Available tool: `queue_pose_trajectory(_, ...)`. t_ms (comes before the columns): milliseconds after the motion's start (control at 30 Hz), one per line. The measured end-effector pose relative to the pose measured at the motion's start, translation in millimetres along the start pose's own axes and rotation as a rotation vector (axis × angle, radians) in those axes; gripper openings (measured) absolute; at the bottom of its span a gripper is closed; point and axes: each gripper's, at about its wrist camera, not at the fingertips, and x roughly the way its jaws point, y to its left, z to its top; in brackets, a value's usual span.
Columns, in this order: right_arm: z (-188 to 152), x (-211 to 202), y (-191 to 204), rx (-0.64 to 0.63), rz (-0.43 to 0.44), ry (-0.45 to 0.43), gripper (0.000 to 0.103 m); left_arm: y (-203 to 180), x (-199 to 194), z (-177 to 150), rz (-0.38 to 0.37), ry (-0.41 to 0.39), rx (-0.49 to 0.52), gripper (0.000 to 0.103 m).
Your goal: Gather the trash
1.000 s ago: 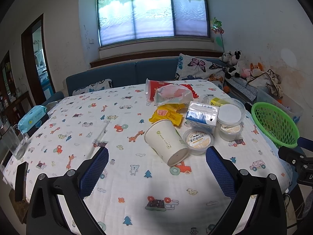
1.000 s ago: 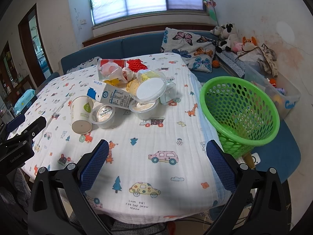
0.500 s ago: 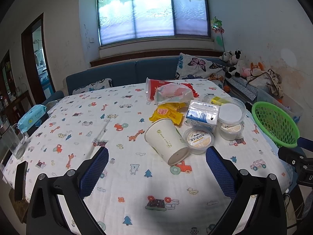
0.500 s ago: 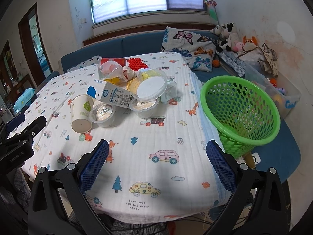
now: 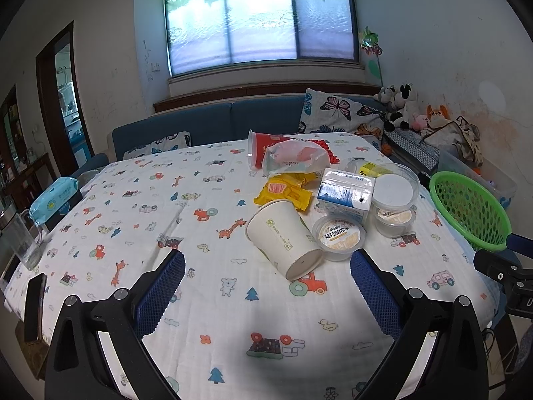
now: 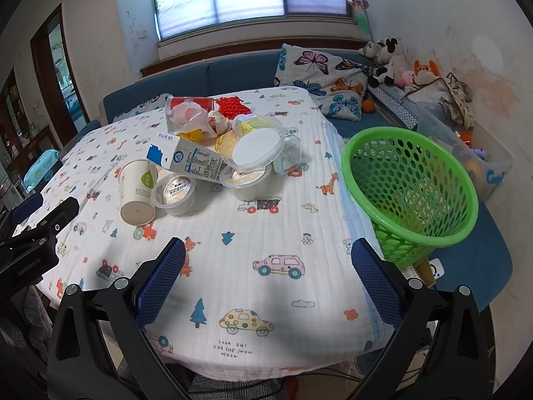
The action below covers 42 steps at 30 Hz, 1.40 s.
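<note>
Blue pads are seen on both grippers. The left gripper (image 5: 267, 281) is spread wide, and nothing is held or touched by it. It is held low over the near part of the table (image 5: 140, 200), pointed at the trash. The right gripper (image 6: 268, 268) is spread wide too, and nothing is held by it. It is held over the near right corner of the table, just left of the basket (image 6: 411, 196).

The trash is piled on the far right part of the table. A paper cup (image 5: 283, 238) is laid on its side, with its bottom turned to the camera. A small tub (image 5: 339, 237) is set right beside it, and they seem to touch. A milk box (image 5: 344, 193) is laid behind the tub. Two clear tubs (image 5: 394, 200) are stacked to the right of the box, and the top one is tilted. A yellow wrapper (image 5: 286, 190) is found behind the cup. A clear bag (image 5: 294, 160) and a red cup (image 5: 266, 146) are seen farther back.

The green basket is placed off the right edge of the table, tipped toward it, and no trash can be seen in it. A wipes pack (image 5: 53, 200) and a glass (image 5: 18, 241) are found at the left edge.
</note>
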Motion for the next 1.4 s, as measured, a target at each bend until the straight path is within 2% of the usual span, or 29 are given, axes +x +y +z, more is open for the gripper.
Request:
queue_pose_trajectory(867,1,6,2,-0.005,0.01,0.003,0.099,0,4,-1,0.001,0.0,0.001,0.097)
queue_pose_trajectory(1400,16,7,4,-0.031,0.026,-0.003,0.099,-1,11,10,0.003,0.008,0.0,0.097)
